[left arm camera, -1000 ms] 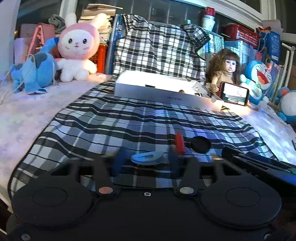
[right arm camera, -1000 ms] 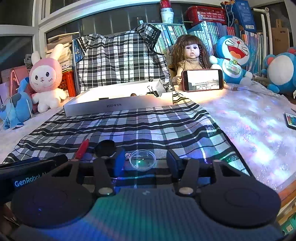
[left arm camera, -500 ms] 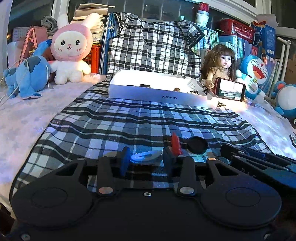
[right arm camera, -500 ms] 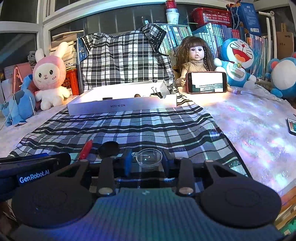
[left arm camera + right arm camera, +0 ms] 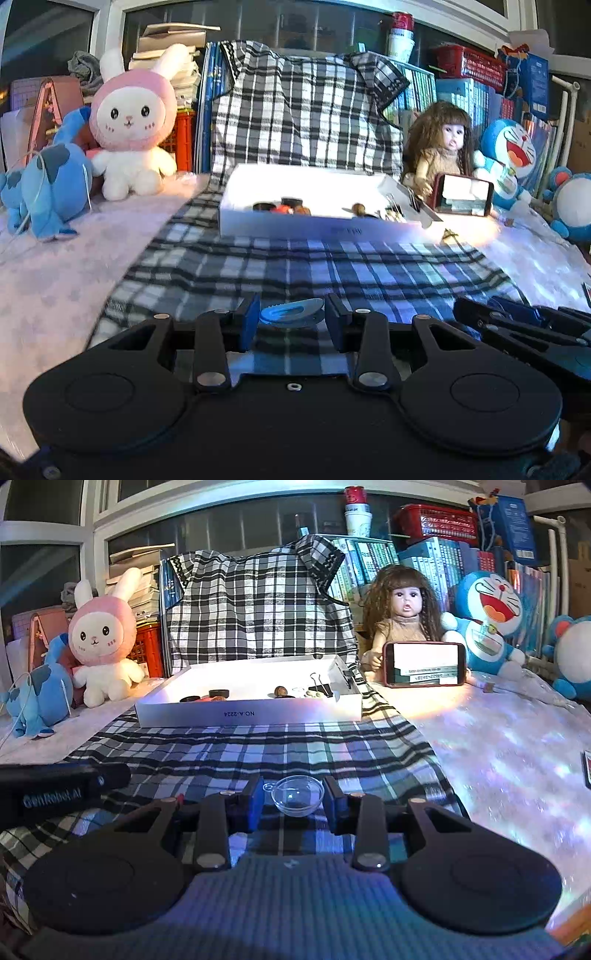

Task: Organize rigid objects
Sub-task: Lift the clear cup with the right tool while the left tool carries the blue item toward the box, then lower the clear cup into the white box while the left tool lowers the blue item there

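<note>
Two grippers: we've got one per hand, both low over the plaid cloth [image 5: 280, 749], each with something pinched
Writing on left gripper body: "GenRobot.AI" [image 5: 51, 799], seen from our right wrist view, a bit blurry
Left gripper [image 5: 291, 319]: fingers closed most of the way onto a flat blue plastic piece [image 5: 291, 314], held tilted between the pads, near edge of the cloth
Box label: "NO.A-2224", printed upside down on the front wall of the white box [image 5: 251, 712]
Box contents: a couple of dark round caps on the left side, a brownish nut-like thing mid-box, a black binder clip [image 5: 321, 686] toward the right; rest is too small for us to call
Box spot: far end of the cloth, well apart from both grippers
Right gripper [image 5: 293, 803]: fingers closed in on a clear little round bowl [image 5: 297, 797], open side up, held just above the cloth
Phone [image 5: 424, 664]: propped against the doll [image 5: 404, 613], screen lit, text on it unreadable to us
Red basket up top [image 5: 436, 520]: has white lettering, can't read it
</note>
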